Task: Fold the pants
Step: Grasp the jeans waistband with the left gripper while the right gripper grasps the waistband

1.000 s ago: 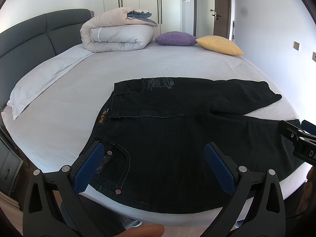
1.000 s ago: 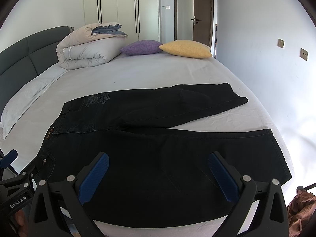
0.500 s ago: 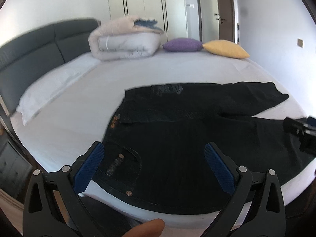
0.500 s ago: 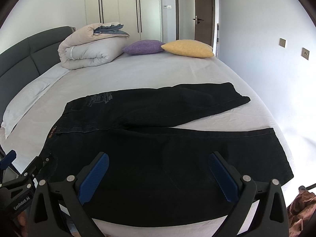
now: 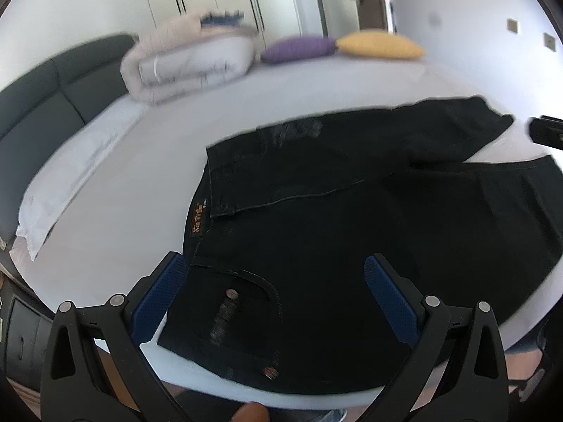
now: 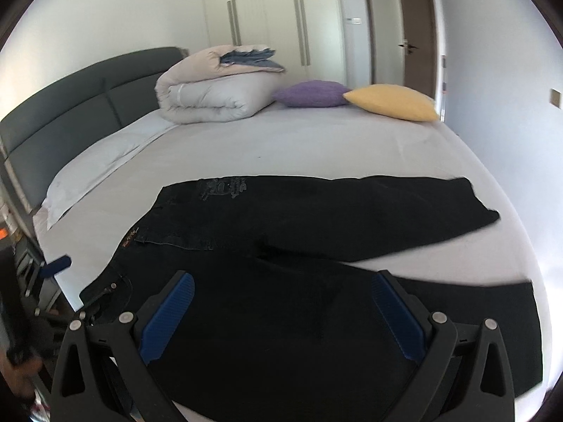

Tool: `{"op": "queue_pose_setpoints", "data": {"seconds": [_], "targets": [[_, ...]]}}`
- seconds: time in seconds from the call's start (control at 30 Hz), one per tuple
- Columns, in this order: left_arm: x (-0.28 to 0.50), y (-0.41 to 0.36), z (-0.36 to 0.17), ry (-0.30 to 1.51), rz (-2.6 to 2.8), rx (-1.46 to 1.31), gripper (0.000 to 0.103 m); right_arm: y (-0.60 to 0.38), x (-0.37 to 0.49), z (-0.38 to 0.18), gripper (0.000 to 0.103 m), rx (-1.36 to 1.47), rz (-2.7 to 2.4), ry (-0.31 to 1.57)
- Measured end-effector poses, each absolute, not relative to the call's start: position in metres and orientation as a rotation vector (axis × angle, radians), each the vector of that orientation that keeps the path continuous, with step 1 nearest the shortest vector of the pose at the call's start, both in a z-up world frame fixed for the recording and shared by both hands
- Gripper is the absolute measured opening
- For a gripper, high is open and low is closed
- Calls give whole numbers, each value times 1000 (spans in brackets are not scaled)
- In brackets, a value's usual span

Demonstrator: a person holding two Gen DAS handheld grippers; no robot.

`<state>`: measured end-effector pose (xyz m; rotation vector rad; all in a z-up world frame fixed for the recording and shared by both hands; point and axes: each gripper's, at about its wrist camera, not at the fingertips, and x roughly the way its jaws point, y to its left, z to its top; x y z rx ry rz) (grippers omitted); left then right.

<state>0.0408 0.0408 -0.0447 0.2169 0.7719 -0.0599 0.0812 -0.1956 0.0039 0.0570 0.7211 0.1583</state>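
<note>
1. Currently the black pants (image 5: 352, 232) lie flat on the bed (image 6: 316, 151), directly ahead of both tools.
2. Keep the left gripper (image 5: 278, 299) and right gripper (image 6: 281, 313) spread wide; neither holds anything.
3. Pinch waistband and near leg edge cleanly, one layer.
4. No containers are visible.

The black denim pants (image 6: 316, 281) lie spread flat on the near part of the white-sheeted bed (image 6: 316, 147), waistband toward the left, legs running right. The far leg lies behind the near leg, angled apart from it at the hems. The dark grey padded headboard (image 6: 70, 105) stands along the left side, with a white pillow (image 6: 105, 161) lying before it. At the far end rests a rolled beige duvet (image 6: 211, 95); to its right lie a purple cushion (image 6: 313, 93) and, touching it, a yellow cushion (image 6: 390, 102).
</note>
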Motion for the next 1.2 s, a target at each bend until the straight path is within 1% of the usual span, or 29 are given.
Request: {"op": "queue_pose_setpoints", "data": {"seconds": [0.07,0.13,0.2,0.27,0.3,0.37,0.43,0.47,0.53,0.6,0.63,0.8,0.87,0.9,0.93,0.97,1.0,1.03,1.13,1.17,1.2], "targets": [[68,54,-40,753,-94,177,103,-198,92,-3,103,30,181,738],[105,62,-36,726,-125,205,103,-203,106,-11,101,19,219,767],[151,65,-32,724,-182,244,103,-211,120,-17,97,27,268,793],[197,72,-30,725,-248,255,103,-216,131,-23,89,24,316,817],[223,77,-31,745,-290,249,103,-219,136,-26,87,11,339,826],[272,85,-36,805,-358,240,101,-223,142,-32,77,-18,387,844],[315,91,-42,838,-385,256,99,-227,152,-36,73,-26,414,858],[339,93,-50,873,-409,261,98,-229,157,-39,73,-23,432,863],[369,95,-60,923,-450,255,86,-233,167,-42,73,-16,458,866],[392,95,-76,971,-485,255,85,-236,177,-47,73,-19,467,873],[401,93,-83,988,-504,255,82,-237,181,-49,73,-18,476,875],[429,85,-127,1094,-571,330,81,-231,203,-56,73,-36,522,885],[439,90,-137,1112,-581,301,81,-228,210,-58,73,-50,530,890],[442,93,-138,1112,-584,285,77,-225,214,-59,73,-59,536,893],[445,95,-139,1110,-586,270,69,-223,217,-59,72,-62,543,894],[450,97,-141,1118,-593,251,66,-221,220,-59,71,-64,552,894],[451,98,-142,1126,-598,244,59,-219,224,-60,71,-65,559,894],[453,99,-143,1133,-597,242,46,-216,229,-59,71,-64,566,895],[452,97,-142,1147,-612,247,24,-211,242,-58,68,-60,574,893],[449,94,-141,1141,-613,272,19,-210,247,-57,67,-57,575,891],[446,92,-139,1128,-611,303,12,-207,253,-55,67,-54,575,886]]}}
